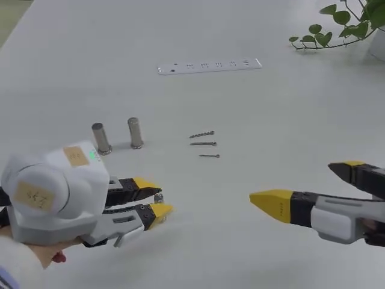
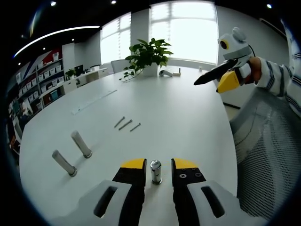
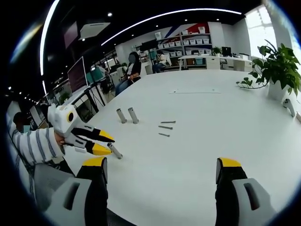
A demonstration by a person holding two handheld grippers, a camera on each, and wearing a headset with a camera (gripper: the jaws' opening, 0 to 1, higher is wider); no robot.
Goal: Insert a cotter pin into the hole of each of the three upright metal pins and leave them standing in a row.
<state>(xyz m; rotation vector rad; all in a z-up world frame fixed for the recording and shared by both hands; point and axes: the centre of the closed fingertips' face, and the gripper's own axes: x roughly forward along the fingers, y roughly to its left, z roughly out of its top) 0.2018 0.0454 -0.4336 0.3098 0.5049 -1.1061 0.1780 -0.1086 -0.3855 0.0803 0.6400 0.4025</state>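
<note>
Two metal pins point(image 1: 100, 138) point(image 1: 135, 132) stand upright side by side on the white table point(image 1: 271, 108). A third metal pin point(image 1: 157, 197) point(image 2: 155, 172) stands between the jaws of my left gripper point(image 1: 155, 197) point(image 2: 160, 165), which is open, with a small gap on each side of the pin. Three cotter pins point(image 1: 201, 134) point(image 1: 203, 143) point(image 1: 209, 156) lie loose to the right of the two upright pins. My right gripper point(image 1: 305, 183) point(image 3: 162, 165) hovers at the lower right, wide open and holding nothing.
A white power strip point(image 1: 209, 65) lies at the far side of the table. A potted plant point(image 1: 343, 27) reaches in at the far right corner. Bare tabletop lies between the grippers and around the cotter pins.
</note>
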